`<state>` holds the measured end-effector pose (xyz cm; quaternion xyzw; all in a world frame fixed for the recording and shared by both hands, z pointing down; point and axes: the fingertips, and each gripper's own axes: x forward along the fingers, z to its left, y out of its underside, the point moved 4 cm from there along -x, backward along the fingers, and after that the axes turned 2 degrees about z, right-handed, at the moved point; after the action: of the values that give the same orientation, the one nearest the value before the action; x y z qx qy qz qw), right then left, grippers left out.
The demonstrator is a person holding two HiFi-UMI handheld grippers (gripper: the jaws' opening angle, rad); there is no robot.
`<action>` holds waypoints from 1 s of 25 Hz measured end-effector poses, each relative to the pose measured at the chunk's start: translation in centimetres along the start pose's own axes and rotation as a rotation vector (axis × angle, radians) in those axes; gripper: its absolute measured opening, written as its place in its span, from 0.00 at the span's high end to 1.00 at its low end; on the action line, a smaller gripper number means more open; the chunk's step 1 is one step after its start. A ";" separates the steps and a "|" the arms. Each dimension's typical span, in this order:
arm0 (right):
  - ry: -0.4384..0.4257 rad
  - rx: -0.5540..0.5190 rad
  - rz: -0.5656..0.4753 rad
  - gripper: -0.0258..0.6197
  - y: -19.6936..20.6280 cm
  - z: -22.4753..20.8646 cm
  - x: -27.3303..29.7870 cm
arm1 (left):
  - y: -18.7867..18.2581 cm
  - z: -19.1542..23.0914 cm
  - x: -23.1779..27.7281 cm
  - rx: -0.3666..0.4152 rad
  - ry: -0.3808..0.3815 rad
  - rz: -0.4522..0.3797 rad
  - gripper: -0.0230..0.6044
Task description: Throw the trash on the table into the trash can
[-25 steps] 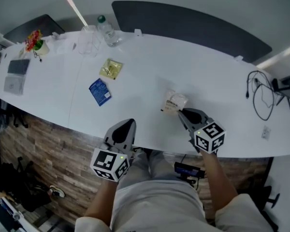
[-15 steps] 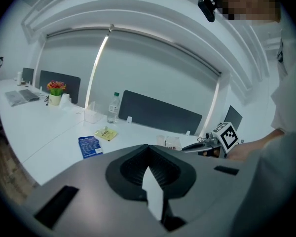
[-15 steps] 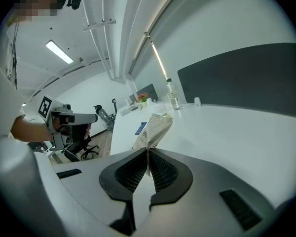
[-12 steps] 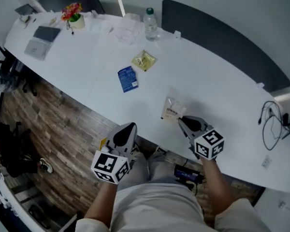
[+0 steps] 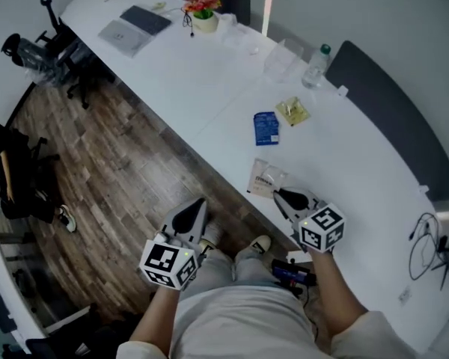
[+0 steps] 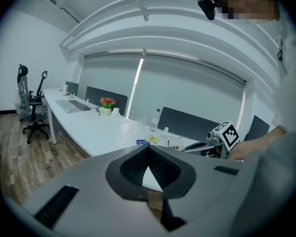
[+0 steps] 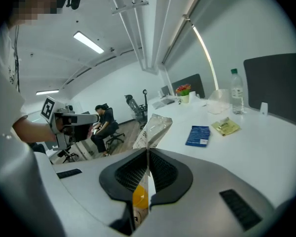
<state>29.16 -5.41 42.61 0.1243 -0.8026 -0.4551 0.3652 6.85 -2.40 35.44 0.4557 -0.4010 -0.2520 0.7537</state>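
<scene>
Nearest the person, the left gripper [image 5: 197,201] is hanging over the wooden floor [image 5: 120,170], short of the table's edge, its jaws resting together at the tips with nothing between them. Beside it, the right gripper [image 5: 278,194] is pinching a clear plastic packet [image 5: 265,178] with its jaws pressed narrow on the packet's edge; the packet is sticking out ahead of the tips at the near edge of the long white table [image 5: 209,81], and the right gripper view is showing it standing up from the jaws, crinkled, with print on one face. A little farther along the tabletop a blue packet [image 5: 266,128] is lying flat, and just beyond it a yellow-green packet [image 5: 292,111] is lying too, the two close but apart. Past those, a water bottle [image 5: 316,66] is standing upright near the far edge. Farther down the table a pot of flowers [image 5: 204,10] and a laptop [image 5: 131,27] are sitting.
</scene>
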 end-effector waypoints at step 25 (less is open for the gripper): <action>-0.435 -0.265 0.185 0.90 -3.8 20.5 17.3 | 5.2 14.0 -22.5 -0.188 -0.432 -0.170 0.96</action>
<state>2.18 -3.64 41.20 -0.0990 -0.8036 -0.5368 0.2374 -17.20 9.96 35.32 0.3513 -0.4877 -0.4423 0.6657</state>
